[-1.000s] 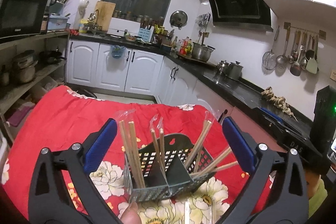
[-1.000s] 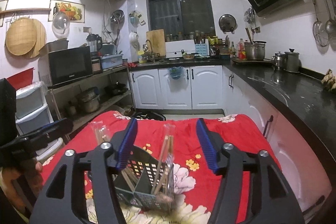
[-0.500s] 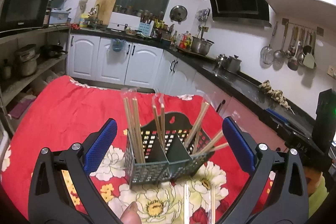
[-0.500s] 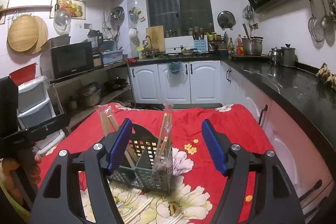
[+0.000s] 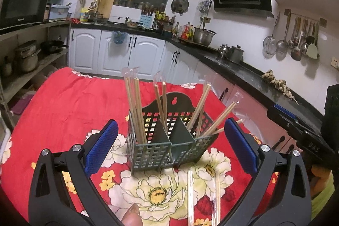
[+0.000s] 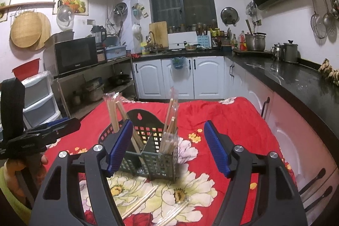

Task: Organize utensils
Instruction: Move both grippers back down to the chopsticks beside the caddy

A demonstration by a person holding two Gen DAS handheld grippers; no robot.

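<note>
**Both grippers spread, nothing held**

Left gripper (image 5: 170, 146) jaws wide apart, empty. Right gripper (image 6: 168, 148) jaws have just been opening; nothing pinched between them. Both face the grey utensil basket (image 5: 161, 149) upright on the red floral cloth (image 5: 70, 103), wrapped chopsticks (image 5: 135, 107) standing in its compartments. Two loose chopstick pairs (image 6: 141, 201) lie on the cloth just in front of the basket.

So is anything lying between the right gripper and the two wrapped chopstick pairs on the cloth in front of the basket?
Nothing visible does. The wrapped wooden chopstick pairs lie on bare red floral cloth, just below the open right gripper. The grey slotted plastic basket stands behind them, not in the way.
</note>
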